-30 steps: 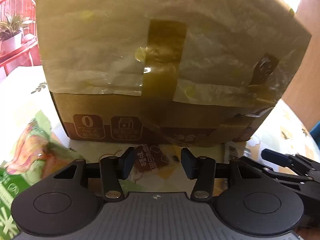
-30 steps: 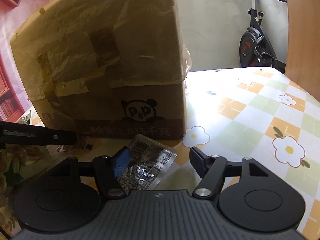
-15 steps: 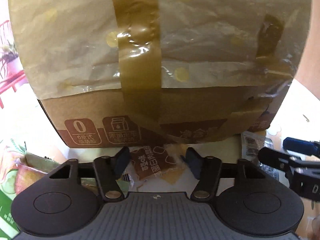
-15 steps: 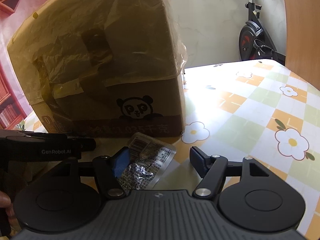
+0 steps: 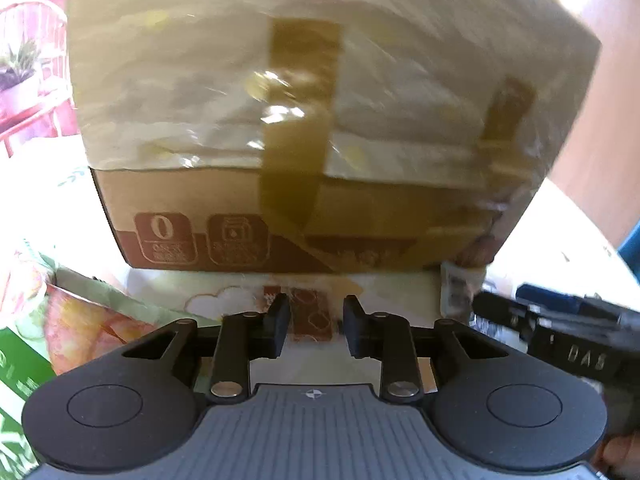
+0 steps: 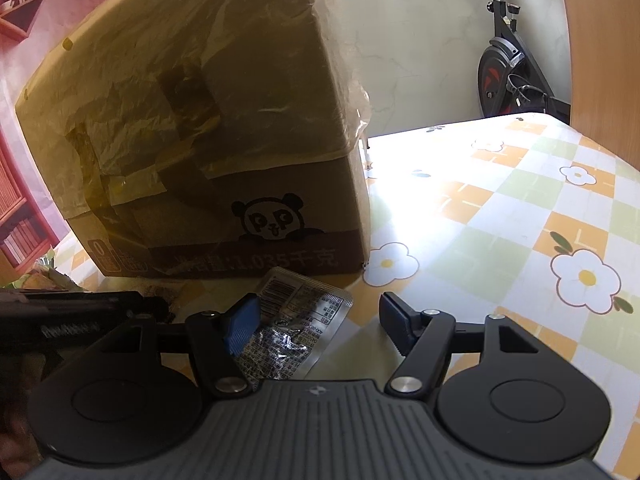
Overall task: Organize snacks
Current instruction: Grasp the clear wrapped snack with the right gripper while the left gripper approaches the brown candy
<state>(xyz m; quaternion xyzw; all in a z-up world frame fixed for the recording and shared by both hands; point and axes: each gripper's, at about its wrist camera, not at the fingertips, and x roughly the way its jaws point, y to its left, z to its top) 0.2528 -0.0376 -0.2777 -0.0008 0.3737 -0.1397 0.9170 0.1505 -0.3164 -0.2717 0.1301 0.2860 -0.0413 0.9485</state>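
Left gripper [image 5: 314, 330] — jaws just closing around the small brown snack sachet [image 5: 310, 316], contact unclear. Right gripper [image 6: 318, 326] open, empty, poised over the silver foil packet [image 6: 294, 334] — positioned beside the tape-sealed cardboard box [image 6: 208, 128] for pickup.

- You have one tall brown cardboard box [image 5: 304, 128] wrapped in clear plastic and brown tape.
- One silver foil snack packet [image 6: 292, 332] with a barcode.
- One small brown-printed snack sachet [image 5: 310, 316].
- One large green and orange snack bag [image 5: 60, 332] (only partly in frame).
- Two black two-finger grippers, a left one [image 5: 314, 330] and a right one [image 6: 316, 326].
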